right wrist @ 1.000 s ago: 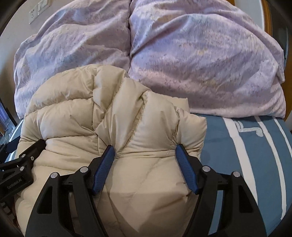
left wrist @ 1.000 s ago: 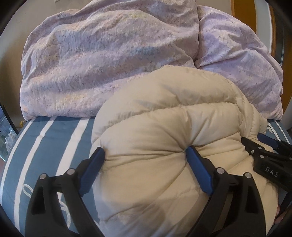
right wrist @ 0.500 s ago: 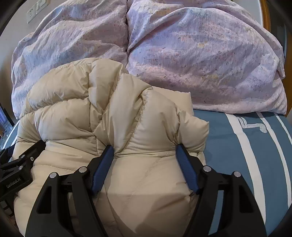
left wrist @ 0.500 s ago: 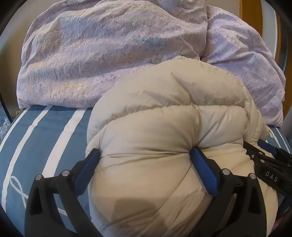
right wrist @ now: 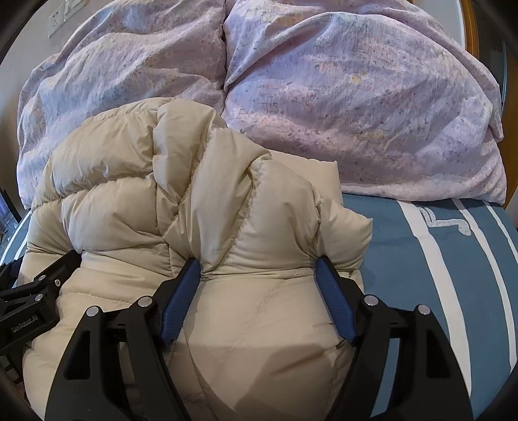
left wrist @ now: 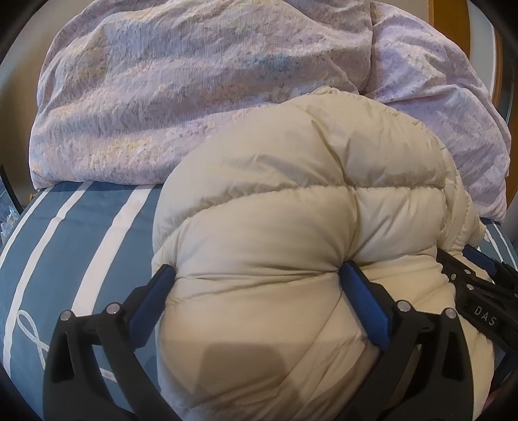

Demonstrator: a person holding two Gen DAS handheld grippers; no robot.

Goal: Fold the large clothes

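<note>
Puffer jacket (left wrist: 291,233) is cut off at the lower edge in both wrist views — its hem and underside are hidden. Striped bedcover (right wrist: 453,275) beneath it is covered. Wall plate (right wrist: 61,16) is clipped at the upper edge — too small to identify.

Both wrist views close, angled down over bed (side by side); share cream jacket (left wrist: 291,226), pillows (right wrist: 356,113).

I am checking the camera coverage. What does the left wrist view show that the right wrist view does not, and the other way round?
Only the left wrist view: the lettering DAS on the right gripper's side. Only the right wrist view: a wall socket plate, and other lettering on the left gripper's side. Both: the cream puffer jacket gripped by both grippers, the lilac duvet behind it, the blue striped bed cover beneath.
</note>
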